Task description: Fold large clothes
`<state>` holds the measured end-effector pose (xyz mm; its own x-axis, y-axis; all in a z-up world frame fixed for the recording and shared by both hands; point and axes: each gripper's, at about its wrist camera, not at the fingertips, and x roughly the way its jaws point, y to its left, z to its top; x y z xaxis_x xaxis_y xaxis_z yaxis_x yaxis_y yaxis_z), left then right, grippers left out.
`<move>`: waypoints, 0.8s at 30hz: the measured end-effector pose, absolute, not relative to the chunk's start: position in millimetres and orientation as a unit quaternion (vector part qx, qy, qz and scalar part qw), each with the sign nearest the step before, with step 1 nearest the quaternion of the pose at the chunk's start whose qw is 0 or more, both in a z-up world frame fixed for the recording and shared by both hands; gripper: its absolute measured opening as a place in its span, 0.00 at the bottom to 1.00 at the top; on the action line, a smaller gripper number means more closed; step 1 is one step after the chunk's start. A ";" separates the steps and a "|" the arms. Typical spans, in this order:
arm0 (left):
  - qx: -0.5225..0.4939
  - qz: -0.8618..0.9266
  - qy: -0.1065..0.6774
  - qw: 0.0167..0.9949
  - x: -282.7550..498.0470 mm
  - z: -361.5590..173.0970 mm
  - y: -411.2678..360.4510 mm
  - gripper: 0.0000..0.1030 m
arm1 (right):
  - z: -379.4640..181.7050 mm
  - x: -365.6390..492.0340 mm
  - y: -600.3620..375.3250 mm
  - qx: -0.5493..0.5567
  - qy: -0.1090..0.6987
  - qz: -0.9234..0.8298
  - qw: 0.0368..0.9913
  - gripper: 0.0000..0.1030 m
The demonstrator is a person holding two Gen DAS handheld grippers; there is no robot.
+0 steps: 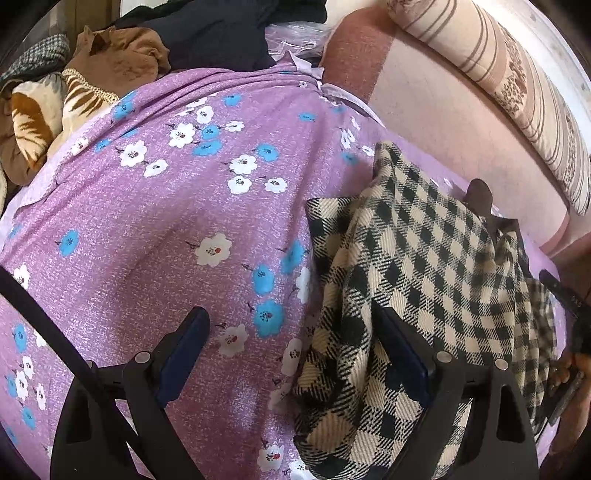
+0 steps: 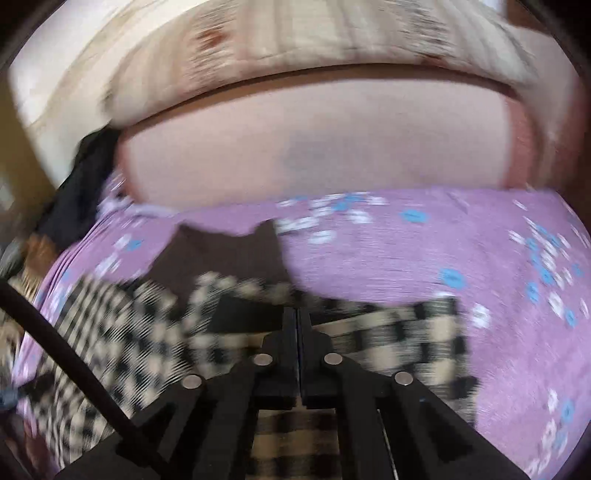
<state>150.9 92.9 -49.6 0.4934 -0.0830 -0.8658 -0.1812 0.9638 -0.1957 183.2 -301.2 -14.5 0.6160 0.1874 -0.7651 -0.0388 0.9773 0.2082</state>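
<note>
A: From where does the left wrist view look?
B: Steeply down, close over the purple floral sheet (image 1: 147,221) and checked garment (image 1: 406,277).
A: And the right wrist view?
B: Down too, close and blurred, facing the striped cushion (image 2: 295,40). Both share sheet, garment, cushion.

We see soft, even daylight in both views, with no hard glare. In the left wrist view the purple floral sheet (image 1: 155,229) is sharp and well lit, and the checked garment (image 1: 406,295) casts only a faint shadow on it. The fisheye bends everything toward the dark, vignetted corners. The right wrist view is heavily smeared by motion: the checked garment (image 2: 155,332) and the striped cushion (image 2: 295,33) blur into streaks, while the gripper fingers (image 2: 284,332) stay fairly crisp.
</note>
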 end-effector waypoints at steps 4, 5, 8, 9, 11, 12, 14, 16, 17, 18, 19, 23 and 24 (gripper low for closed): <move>-0.142 0.026 0.507 0.850 150.3 -52.9 92.0 0.88 | -30.0 192.5 -268.1 0.045 0.474 0.087 0.875 0.55; -0.142 0.025 0.508 0.849 149.7 -53.4 91.7 0.88 | -35.7 195.4 -261.8 0.043 0.484 0.087 0.870 0.55; -0.136 0.023 0.508 0.850 149.2 -53.9 90.6 0.88 | -51.9 208.4 -257.7 0.041 0.484 0.052 0.873 0.41; -0.135 0.022 0.508 0.850 149.0 -53.7 90.9 0.88 | -50.9 209.8 -260.2 0.048 0.479 0.047 0.875 0.24; -0.138 0.022 0.508 0.850 148.5 -53.3 92.6 0.88 | -45.2 210.4 -272.3 0.075 0.475 0.045 0.875 0.03; -0.142 0.023 0.509 0.849 148.5 -53.5 93.6 0.88 | -39.2 206.0 -281.0 0.084 0.465 0.046 0.880 0.03; -0.151 0.024 0.511 0.846 149.5 -54.4 95.4 0.88 | -28.8 200.2 -292.3 0.075 0.451 0.031 0.889 0.03; -0.156 0.022 0.511 0.845 148.7 -53.8 95.7 0.88 | -19.8 196.4 -306.8 0.086 0.439 0.019 0.894 0.03; -0.154 0.021 0.510 0.846 148.1 -52.8 95.4 0.88 | -18.3 196.9 -311.2 0.088 0.438 0.012 0.895 0.03; -0.152 0.019 0.506 0.849 147.2 -50.6 94.9 0.88 | -16.9 201.0 -309.0 0.084 0.435 0.005 0.896 0.03; -0.151 0.017 0.500 0.853 145.9 -47.8 94.4 0.88 | -14.4 204.0 -310.8 0.078 0.434 -0.004 0.897 0.03; -0.158 -0.005 0.485 0.860 144.5 -40.9 91.8 0.88 | -24.6 210.1 -304.1 0.059 0.453 -0.003 0.889 0.04; -0.159 -0.012 0.487 0.859 145.0 -41.0 90.1 0.88 | -26.6 208.5 -299.1 0.057 0.463 0.015 0.884 0.05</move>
<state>145.0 90.1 -41.0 0.5260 -0.1761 -0.8320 -0.1333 0.9492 -0.2852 208.5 -299.1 -26.6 0.5710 0.0796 -0.8171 0.0266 0.9930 0.1153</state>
